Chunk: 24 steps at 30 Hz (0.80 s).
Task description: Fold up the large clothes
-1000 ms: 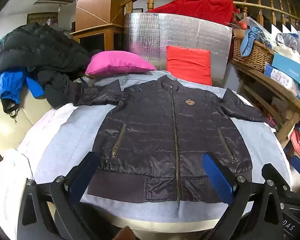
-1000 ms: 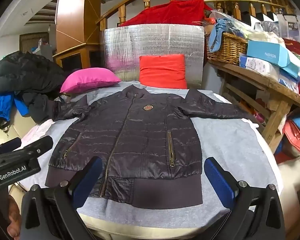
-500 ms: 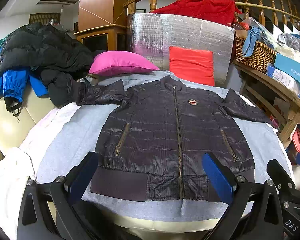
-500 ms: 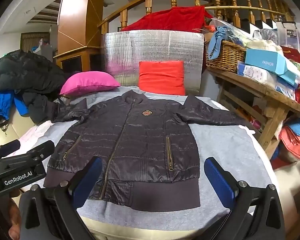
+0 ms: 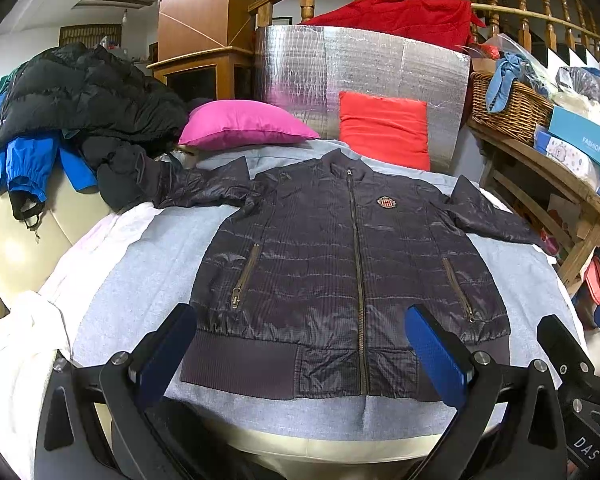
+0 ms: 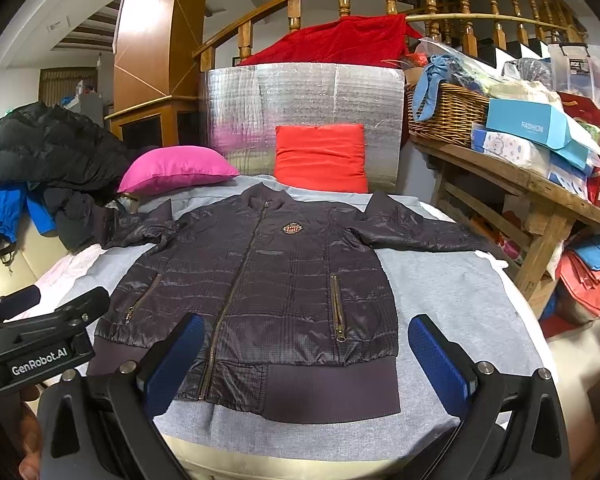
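A dark quilted zip jacket (image 5: 352, 264) lies flat, front up and zipped, on a grey cloth (image 5: 140, 280) over a round table; it also shows in the right wrist view (image 6: 268, 292). Its sleeves spread out to the left and right. My left gripper (image 5: 300, 348) is open and empty, held above the jacket's hem near the front edge. My right gripper (image 6: 306, 356) is open and empty, also above the hem. The left gripper's body (image 6: 36, 344) shows at the left of the right wrist view.
A pile of black and blue coats (image 5: 72, 108) lies at the left. A pink pillow (image 5: 244, 124) and a red pillow (image 5: 384, 128) lean at the back against a silver panel (image 5: 360, 64). A cluttered wooden shelf (image 6: 520, 176) stands at the right.
Both grippers have drifted slightly and risen a little; the jacket sits a bit lower in the views. Both stay open. The jacket has not moved.
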Motion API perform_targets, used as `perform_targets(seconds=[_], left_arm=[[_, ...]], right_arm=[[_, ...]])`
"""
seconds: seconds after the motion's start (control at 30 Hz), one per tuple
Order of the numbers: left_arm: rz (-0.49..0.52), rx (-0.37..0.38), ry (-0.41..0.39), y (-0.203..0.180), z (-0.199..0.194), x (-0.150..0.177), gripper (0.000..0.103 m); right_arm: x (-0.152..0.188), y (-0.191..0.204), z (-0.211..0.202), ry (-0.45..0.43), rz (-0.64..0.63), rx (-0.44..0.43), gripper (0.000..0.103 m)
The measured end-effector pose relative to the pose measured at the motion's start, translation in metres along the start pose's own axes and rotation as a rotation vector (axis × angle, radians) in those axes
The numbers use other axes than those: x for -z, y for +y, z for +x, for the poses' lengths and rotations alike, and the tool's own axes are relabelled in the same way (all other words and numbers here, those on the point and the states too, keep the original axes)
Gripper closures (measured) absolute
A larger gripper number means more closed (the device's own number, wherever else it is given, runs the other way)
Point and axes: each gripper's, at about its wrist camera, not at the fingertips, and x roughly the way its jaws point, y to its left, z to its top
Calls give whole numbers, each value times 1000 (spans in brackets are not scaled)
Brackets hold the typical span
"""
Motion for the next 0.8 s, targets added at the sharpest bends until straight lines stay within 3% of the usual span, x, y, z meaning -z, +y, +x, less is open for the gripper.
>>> perform_targets(seconds=[0.8], left_arm=[[5, 0, 6, -1, 1, 1, 0]], right_arm=[[-1, -1, 0, 0, 5, 0, 0]])
